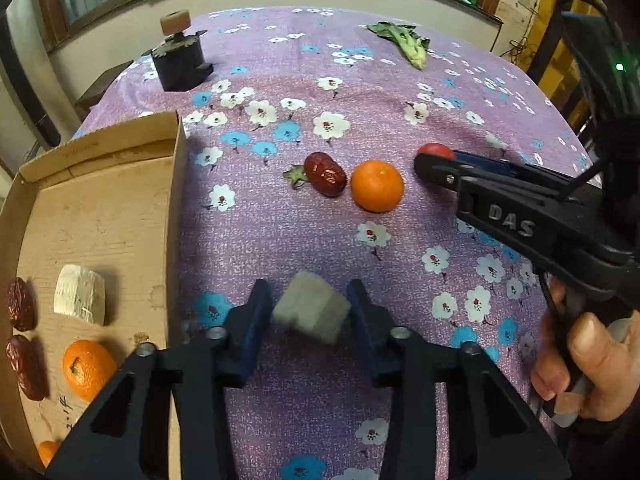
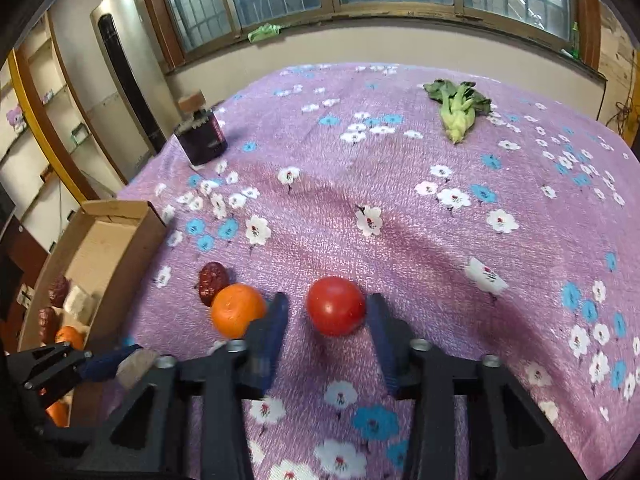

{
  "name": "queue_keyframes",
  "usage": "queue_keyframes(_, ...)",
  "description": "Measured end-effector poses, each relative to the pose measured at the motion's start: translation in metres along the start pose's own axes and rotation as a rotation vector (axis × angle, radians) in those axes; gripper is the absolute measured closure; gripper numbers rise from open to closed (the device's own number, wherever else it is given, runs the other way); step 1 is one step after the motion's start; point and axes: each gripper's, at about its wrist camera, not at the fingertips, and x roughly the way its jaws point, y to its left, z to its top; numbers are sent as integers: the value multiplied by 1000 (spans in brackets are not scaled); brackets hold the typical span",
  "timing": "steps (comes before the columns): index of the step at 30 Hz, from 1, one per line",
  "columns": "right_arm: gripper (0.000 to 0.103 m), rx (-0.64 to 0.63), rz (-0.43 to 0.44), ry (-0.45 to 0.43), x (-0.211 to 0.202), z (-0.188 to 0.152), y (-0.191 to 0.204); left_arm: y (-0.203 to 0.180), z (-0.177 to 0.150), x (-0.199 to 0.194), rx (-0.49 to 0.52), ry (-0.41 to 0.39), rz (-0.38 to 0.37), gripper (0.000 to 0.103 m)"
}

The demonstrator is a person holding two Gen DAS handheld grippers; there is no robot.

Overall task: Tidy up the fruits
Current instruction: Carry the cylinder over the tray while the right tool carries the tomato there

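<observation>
In the left wrist view a pale grey-white chunk (image 1: 312, 308) sits between the blue pads of my left gripper (image 1: 310, 300), which is shut on it just above the flowered cloth. In the right wrist view a small red tomato (image 2: 336, 306) lies between the pads of my right gripper (image 2: 326, 300). The right pad touches it, and the blurred left pad is close beside it. An orange (image 1: 377, 185) and a red date (image 1: 325, 174) lie together on the cloth, left of the tomato. The cardboard box (image 1: 176, 184) at the left holds an orange (image 1: 88, 368), two dates and another pale chunk (image 1: 80, 294).
A dark jar (image 1: 180, 60) with a tan knob stands at the far left of the cloth. A green leafy vegetable (image 1: 404, 42) lies at the far right. A hand (image 1: 588, 344) grips the right gripper's handle. Windows and a wall run behind the table.
</observation>
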Motion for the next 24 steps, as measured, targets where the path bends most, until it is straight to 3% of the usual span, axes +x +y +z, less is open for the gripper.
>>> queue_keyframes(5, 72, -5, -4, -13, -9, -7, 3, 1, -5, -11, -4, -34, -69, 71)
queue_keyframes(11, 72, 18, 43, -56, -51, -30, 10, 4, -18, -36, -11, -73, -111, 71)
queue_keyframes(24, 72, 44, 153, -108, -117, -67, 45, 18, -44, -82, -31, -150, -70, 71)
